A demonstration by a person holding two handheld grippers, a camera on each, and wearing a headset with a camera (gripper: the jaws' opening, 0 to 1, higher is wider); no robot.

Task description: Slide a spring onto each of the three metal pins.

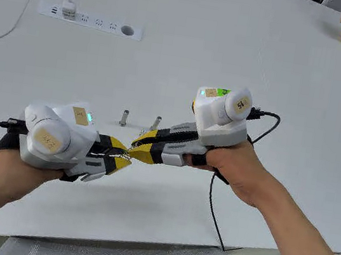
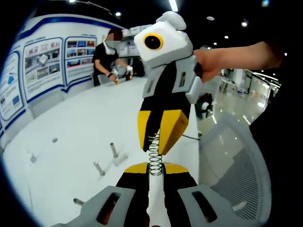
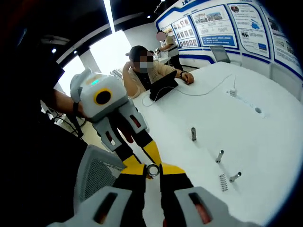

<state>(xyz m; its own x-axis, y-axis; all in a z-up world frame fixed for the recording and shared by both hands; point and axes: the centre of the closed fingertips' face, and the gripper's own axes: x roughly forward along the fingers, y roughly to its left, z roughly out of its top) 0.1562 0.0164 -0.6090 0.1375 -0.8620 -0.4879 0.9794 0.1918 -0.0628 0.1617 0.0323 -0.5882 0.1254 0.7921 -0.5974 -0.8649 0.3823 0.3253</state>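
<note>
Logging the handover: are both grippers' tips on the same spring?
Yes, in the left gripper view the spring runs from the tips of the left gripper into those of the right gripper.

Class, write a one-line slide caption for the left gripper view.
Left gripper and right gripper hold one spring tip to tip above the white table, metal pins beyond.

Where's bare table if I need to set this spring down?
Free: the wide stretch between the power strip and the pins, and the table right of the right gripper. Crowded: around the pins, just beyond where the left gripper and right one meet on the spring.
</note>
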